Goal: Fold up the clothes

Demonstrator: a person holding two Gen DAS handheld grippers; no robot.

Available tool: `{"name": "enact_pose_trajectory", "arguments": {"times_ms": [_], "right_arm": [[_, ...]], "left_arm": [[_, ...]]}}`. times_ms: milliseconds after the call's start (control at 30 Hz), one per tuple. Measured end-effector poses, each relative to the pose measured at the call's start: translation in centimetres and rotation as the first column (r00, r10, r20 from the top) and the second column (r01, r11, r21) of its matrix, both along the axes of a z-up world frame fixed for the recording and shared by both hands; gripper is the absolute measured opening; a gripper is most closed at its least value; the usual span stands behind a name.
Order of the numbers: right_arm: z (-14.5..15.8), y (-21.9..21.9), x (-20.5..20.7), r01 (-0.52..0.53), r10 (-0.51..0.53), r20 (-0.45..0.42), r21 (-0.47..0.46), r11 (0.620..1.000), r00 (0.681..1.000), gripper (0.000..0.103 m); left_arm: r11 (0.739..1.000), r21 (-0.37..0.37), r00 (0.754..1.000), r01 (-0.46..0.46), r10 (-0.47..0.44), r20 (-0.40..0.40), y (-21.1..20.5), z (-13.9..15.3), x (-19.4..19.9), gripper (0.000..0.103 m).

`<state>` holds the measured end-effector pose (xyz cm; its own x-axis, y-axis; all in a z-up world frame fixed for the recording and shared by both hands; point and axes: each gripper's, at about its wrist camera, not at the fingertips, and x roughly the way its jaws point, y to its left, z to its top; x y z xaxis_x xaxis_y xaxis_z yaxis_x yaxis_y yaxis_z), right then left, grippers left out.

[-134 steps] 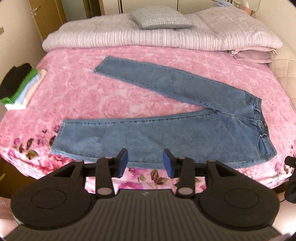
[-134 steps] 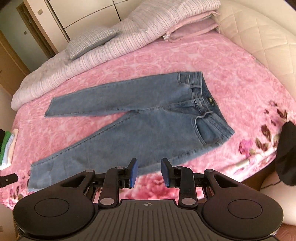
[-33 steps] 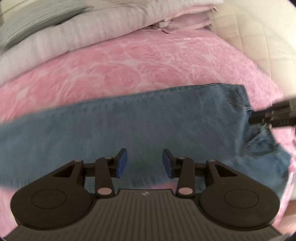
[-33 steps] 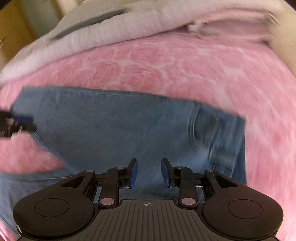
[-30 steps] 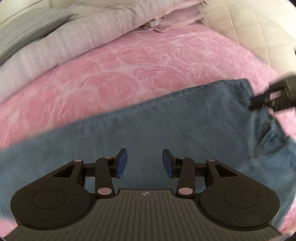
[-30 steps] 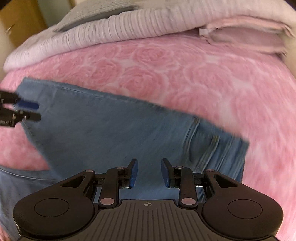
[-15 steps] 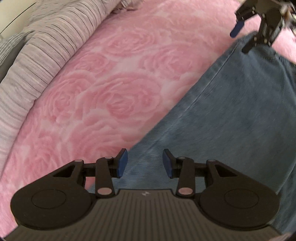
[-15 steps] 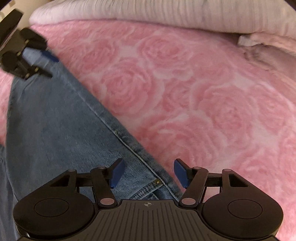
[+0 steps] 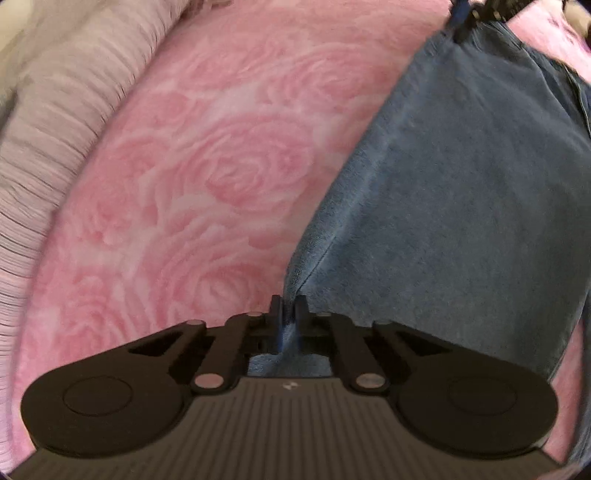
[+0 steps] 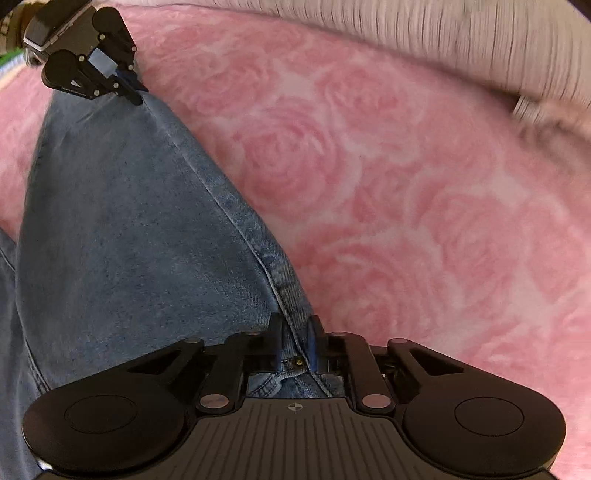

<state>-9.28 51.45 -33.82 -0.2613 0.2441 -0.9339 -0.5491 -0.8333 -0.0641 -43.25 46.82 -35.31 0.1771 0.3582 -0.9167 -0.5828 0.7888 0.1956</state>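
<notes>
The jeans (image 9: pixel 461 206) lie spread on the bed, on a pink rose-patterned blanket (image 9: pixel 207 177). Both grippers grip the jeans' far edge, the one toward the striped quilt.

In the left wrist view, the left gripper (image 9: pixel 287 310) has its fingers (image 9: pixel 275 308) pressed together on a pinched ridge of denim, which rises between them in a small fold. From there the edge runs away to the upper right, where the right gripper (image 9: pixel 463 22) meets the cloth at the top of the view.

In the right wrist view, the right gripper (image 10: pixel 295 332) is closing on the seamed edge by a rivet (image 10: pixel 298 362), the denim caught between its fingers (image 10: pixel 275 332). The left gripper (image 10: pixel 125 83) shows at upper left, on the same edge.

A striped quilt (image 10: pixel 461 40) lies along the bed's far side.
</notes>
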Motion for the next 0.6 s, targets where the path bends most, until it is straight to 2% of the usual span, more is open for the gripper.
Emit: {"name": "enact_pose_trajectory", "arguments": {"times_ms": [100,200,267,367,433,500,533,600], "right_arm": [[2.5,-3.6,-0.7,-0.005,0.001,0.029,0.146,0.989,1.0,0.011],[5.6,-8.8,-1.6,-0.033,0.011,0.072,0.307,0.951,0.997,0.011],[7.7,-13.1,-2.1,-0.047,0.01,0.098,0.388,0.92,0.995,0.011],[9.4,-20.2,-2.7,-0.051,-0.008,0.125,0.46,0.887,0.992,0.011],[9.9,-25.0,-3.1,-0.043,-0.027,0.142,0.471,0.881,0.99,0.011],[9.2,-30.0,-3.5,-0.037,-0.045,0.177,0.435,0.9,0.983,0.012],[8.2,-32.1,-3.7,-0.043,-0.045,0.21,0.397,0.917,0.977,0.013],[5.1,-36.1,-4.3,-0.066,-0.027,0.315,0.284,0.957,0.949,0.015]], "left_arm": [[0.996,0.075,0.998,-0.051,0.049,0.03,-3.1,2.6,-0.4,0.002],[0.984,0.142,0.993,-0.105,0.096,0.072,-7.6,6.4,-1.0,0.002],[0.977,0.163,0.987,-0.14,0.125,0.096,-11.2,8.7,-1.4,0.002],[0.963,0.156,0.97,-0.219,0.197,0.144,-17.9,11.2,-1.7,0.002],[0.953,0.111,0.949,-0.282,0.26,0.175,-22.8,11.6,-1.8,0.002],[0.936,0.032,0.921,-0.35,0.338,0.194,-27.2,10.6,-1.7,0.003],[0.922,-0.02,0.903,-0.386,0.382,0.196,-29.2,9.7,-1.6,0.004],[0.876,-0.162,0.866,-0.454,0.476,0.149,-32.9,6.8,-1.1,0.005]]}}
